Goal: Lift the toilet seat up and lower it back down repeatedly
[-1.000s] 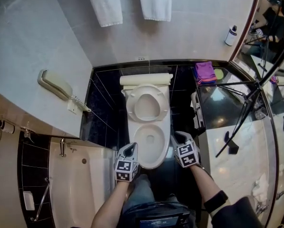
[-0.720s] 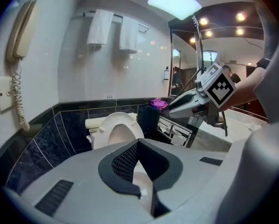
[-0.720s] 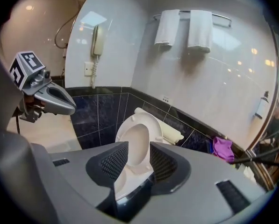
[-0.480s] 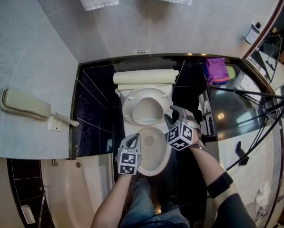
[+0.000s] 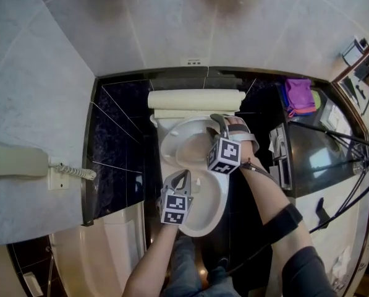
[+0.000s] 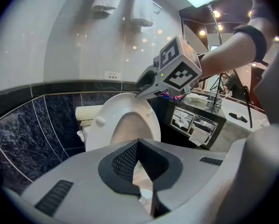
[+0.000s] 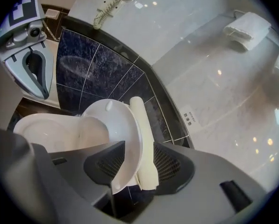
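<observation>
The white toilet seat [image 5: 170,142] stands raised against the cream lid [image 5: 196,98], above the open bowl [image 5: 204,214]. My right gripper [image 5: 216,120] reaches the seat's right top edge. In the right gripper view its jaws [image 7: 137,164] stand wide, having just been opening; the seat [image 7: 113,125] rim and the lid [image 7: 142,139] lie between the pads, which do not press on them. My left gripper [image 5: 183,176] hovers over the bowl's left rim, shut on nothing [image 6: 138,141]. It looks at the seat [image 6: 104,125] and at the right gripper [image 6: 141,88].
A wall phone [image 5: 14,159] hangs at the left and a bathtub [image 5: 104,252] lies at the lower left. On the right are a toilet-paper holder [image 5: 280,153], a purple cloth [image 5: 298,94] and a glossy counter [image 5: 332,184] with tripod legs. Dark tiles flank the toilet.
Both grippers moved forward from the bowl's front. The right one rolled over, swung up to the raised seat's right edge and opened. The seat stayed raised.
</observation>
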Demonstrator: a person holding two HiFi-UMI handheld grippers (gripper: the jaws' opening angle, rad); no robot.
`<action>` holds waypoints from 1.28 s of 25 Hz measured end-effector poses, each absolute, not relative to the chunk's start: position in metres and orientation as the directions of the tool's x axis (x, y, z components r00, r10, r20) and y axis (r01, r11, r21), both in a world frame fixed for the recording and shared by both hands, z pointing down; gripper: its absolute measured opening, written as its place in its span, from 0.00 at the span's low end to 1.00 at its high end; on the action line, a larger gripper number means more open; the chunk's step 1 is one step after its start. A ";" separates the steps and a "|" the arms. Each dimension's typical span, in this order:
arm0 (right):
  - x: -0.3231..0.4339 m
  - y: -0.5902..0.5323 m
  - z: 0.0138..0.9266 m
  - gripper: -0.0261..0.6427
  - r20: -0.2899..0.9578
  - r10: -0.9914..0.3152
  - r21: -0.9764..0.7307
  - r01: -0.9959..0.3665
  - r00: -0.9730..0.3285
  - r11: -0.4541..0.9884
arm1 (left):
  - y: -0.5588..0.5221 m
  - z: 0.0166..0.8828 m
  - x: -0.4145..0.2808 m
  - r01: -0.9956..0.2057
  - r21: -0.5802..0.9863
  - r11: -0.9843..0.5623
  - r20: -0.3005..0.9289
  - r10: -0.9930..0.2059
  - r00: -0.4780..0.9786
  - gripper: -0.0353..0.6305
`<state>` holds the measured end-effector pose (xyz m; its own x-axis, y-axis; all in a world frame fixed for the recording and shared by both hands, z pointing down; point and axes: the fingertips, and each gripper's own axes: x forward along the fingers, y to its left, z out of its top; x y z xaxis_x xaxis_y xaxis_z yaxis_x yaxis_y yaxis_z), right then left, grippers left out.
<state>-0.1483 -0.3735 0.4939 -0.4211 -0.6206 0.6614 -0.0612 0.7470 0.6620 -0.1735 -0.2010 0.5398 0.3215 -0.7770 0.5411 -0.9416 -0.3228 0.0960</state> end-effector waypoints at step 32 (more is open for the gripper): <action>-0.137 -0.267 0.494 0.17 0.618 -0.627 0.712 0.000 -0.475 0.702 | -0.148 0.579 -0.160 -0.960 0.128 -0.249 0.588 -0.760 0.276 0.04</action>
<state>-0.1365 -0.2673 0.4937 -0.4749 -0.6268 0.6177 -0.0003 0.7021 0.7121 -0.1596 -0.1483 0.5786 0.2757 -0.7602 0.5883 -0.9600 -0.2494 0.1276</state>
